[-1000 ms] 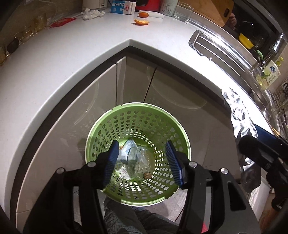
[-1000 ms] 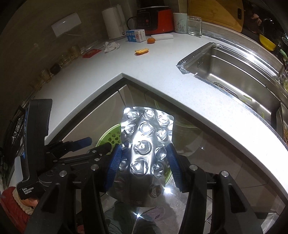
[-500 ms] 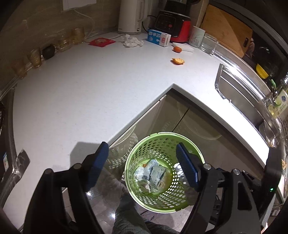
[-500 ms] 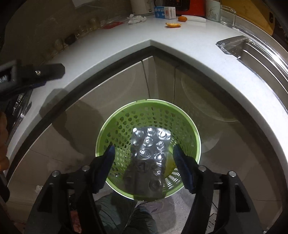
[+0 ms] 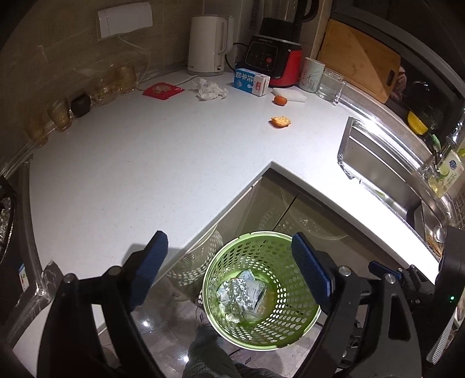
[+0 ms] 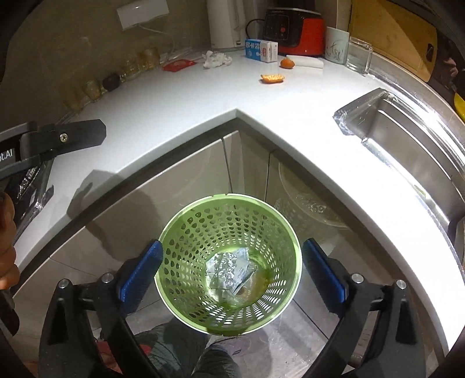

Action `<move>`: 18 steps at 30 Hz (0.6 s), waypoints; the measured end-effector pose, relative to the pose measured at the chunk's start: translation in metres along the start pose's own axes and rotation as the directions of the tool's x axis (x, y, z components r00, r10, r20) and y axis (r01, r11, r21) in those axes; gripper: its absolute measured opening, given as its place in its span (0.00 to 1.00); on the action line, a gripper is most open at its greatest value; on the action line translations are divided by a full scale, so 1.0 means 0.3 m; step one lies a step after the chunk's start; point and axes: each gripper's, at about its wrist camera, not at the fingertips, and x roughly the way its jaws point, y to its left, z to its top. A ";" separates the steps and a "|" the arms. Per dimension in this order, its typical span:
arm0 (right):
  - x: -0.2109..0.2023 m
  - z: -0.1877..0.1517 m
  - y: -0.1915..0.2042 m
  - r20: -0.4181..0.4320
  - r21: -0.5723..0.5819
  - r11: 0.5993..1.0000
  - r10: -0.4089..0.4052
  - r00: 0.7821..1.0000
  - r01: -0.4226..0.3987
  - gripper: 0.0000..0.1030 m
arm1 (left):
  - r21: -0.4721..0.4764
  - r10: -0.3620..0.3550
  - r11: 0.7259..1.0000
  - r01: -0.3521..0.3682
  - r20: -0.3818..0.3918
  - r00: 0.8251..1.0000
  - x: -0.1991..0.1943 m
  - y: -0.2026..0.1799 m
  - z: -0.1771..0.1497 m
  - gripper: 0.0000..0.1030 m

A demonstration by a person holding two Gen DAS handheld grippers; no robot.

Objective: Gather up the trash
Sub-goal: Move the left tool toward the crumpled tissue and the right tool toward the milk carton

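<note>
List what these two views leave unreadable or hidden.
- Basket bottom, both views: the blister pack covers what lies beneath.
- Carton print, left view: too small to read.
- Sink far end, right view: cut off by the edge.
- Kettle top, right view: cropped.

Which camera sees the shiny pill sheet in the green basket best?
The right wrist view: it looks straight down into the green basket, so the pill sheet lies open at the bottom. In the left wrist view the sheet shows too, but off-center.

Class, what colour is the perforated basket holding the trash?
Light green; the basket shows best in the right wrist view.
</note>
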 end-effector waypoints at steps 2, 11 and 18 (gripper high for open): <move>-0.030 0.014 0.003 0.022 -0.001 1.000 -0.004 1.000 0.005 0.94 | 0.009 -0.010 1.000 0.010 0.013 1.000 -0.017 -0.019 0.009 0.85; -0.129 0.041 -0.010 0.089 0.006 1.000 -0.002 0.996 0.001 0.98 | 0.028 -0.022 0.999 0.022 0.028 0.999 -0.063 -0.069 0.039 0.92; -0.142 0.094 -0.021 0.122 0.012 1.000 0.004 0.992 -0.005 0.98 | -0.007 -0.003 1.000 0.003 0.016 1.000 -0.060 -0.041 0.088 0.92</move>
